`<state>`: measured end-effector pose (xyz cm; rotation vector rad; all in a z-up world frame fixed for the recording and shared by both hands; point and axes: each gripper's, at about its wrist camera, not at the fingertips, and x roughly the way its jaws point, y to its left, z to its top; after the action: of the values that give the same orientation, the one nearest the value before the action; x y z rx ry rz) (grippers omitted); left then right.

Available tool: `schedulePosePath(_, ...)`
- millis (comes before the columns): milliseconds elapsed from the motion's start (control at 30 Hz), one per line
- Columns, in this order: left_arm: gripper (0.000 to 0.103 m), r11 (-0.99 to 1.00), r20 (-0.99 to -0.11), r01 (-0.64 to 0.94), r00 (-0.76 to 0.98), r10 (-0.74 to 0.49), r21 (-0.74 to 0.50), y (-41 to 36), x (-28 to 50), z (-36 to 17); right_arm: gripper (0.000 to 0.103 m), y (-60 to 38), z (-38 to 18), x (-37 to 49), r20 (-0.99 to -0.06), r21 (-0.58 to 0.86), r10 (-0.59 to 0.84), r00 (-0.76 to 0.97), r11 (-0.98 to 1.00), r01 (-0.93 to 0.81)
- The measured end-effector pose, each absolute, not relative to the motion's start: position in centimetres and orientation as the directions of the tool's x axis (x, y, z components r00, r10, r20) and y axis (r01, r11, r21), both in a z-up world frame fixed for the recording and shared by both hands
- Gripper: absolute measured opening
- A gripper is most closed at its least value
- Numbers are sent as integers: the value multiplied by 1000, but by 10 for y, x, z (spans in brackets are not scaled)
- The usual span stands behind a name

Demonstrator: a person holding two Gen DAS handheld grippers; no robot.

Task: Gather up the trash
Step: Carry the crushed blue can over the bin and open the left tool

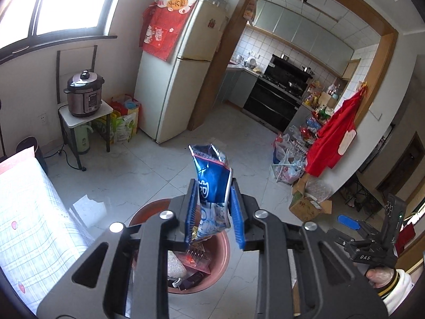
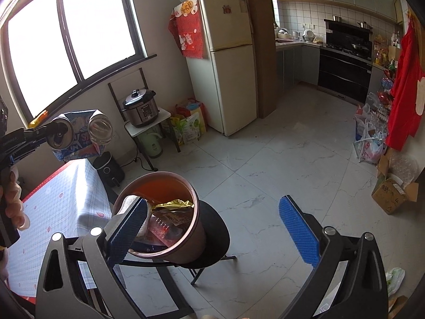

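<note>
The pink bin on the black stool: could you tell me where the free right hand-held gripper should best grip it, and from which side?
Probably the bare near-right part of the pink bin's rim, from above, one finger inside and one outside. The wall is too broad to span, and trash crowds the left. The right hand-held gripper is open; the black stool sits underneath.

Blue pads, blue wrapper, pink bin

The crumpled foil snack wrapper (image 1: 212, 183) is blue with white lettering; the round plastic trash bin (image 2: 198, 228) is dusty pink, a gold foil packet (image 2: 172, 204) inside; the ridged rubber finger pads (image 2: 298, 230) are bright blue; the table's cotton cloth (image 1: 29, 212) is pale checked with pink spots.
</note>
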<state>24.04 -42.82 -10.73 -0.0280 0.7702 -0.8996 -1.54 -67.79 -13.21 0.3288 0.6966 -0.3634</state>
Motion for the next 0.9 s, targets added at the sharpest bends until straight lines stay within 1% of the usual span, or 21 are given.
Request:
schedulePosePath(33,57,635,-594,702,373,-713,-323,-432,241,-107,98,-677,-133,-15,-673,170,-215,708,886,431)
schedulePosePath(67,70,630,-589,707,372,-718,-321,-432,240,-105,98,-677,-133,-15,-674,168,-217,706,886,432)
schedulePosePath(100,73,630,-583,709,378,-719,-317,-431,240,-102,98,-676,-133,-15,-674,167,-218,706,886,433)
schedulePosePath(167,74,628,-580,715,382,-719,-308,-428,239,-97,98,-674,-132,-13,-672,168,-219,708,885,433)
schedulePosePath(267,83,635,-577,717,400,-712,-288,-413,233,-90,98,-668,-129,-10,-669,169,-223,709,884,437)
schedulePosePath(433,87,665,-574,711,452,-683,-232,-376,219,-73,98,-650,-117,-6,-659,161,-240,713,881,445)
schedulePosePath(467,92,671,-571,707,463,-678,-223,-367,217,-69,98,-646,-114,-5,-656,162,-242,715,880,447)
schedulePosePath(500,95,679,-566,702,477,-672,-215,-359,214,-65,98,-641,-110,-4,-653,162,-245,717,879,448)
schedulePosePath(633,95,703,-560,683,510,-653,-197,-325,203,-53,98,-619,-94,0,-634,165,-244,734,884,437)
schedulePosePath(900,97,772,-536,621,610,-584,-135,-259,178,-30,98,-560,-54,0,-593,123,-253,764,910,397)
